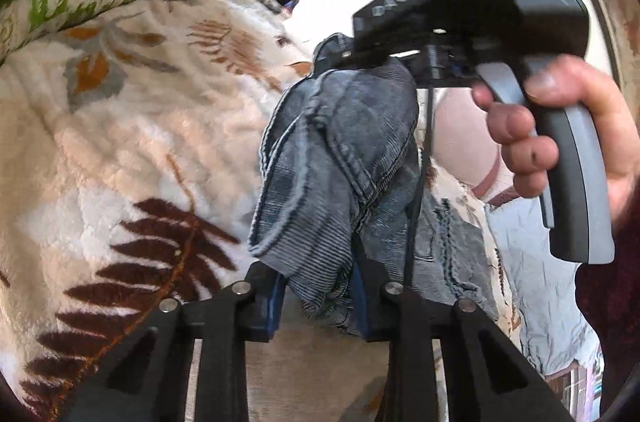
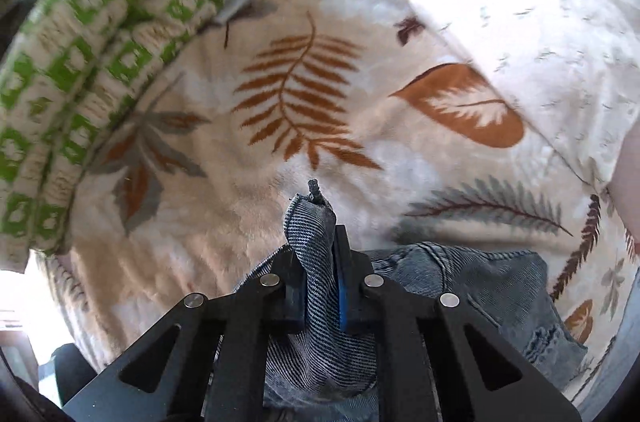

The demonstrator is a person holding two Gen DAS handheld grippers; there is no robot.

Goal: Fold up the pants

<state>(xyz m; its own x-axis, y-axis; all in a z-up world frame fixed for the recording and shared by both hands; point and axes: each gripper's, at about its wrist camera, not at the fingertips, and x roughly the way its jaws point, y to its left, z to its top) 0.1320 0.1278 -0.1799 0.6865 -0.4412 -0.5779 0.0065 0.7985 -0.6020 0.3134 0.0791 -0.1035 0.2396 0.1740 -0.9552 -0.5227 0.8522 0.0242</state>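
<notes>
Denim pants [image 1: 340, 158] bunched, lifted above the leaf-print blanket [image 1: 140, 126], strung between both claws. Left gripper [image 1: 318, 296] clenched on one fold; right gripper [image 2: 320, 286] clenched on another edge, hand [image 1: 560, 130] squeezing its trigger. Green-patterned quilt [image 2: 80, 62] lies at blanket's far-left edge.

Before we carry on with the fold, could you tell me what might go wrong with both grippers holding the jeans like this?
1. The right gripper pinches only a narrow bunched corner of the jeans; it may slip out under tension.
2. The left gripper holds a thick wad of denim, so the jeans may come down crumpled rather than flat.
3. The leaf-print blanket is soft and uneven, and the green patterned quilt lies close, so the fold could land crooked.
</notes>
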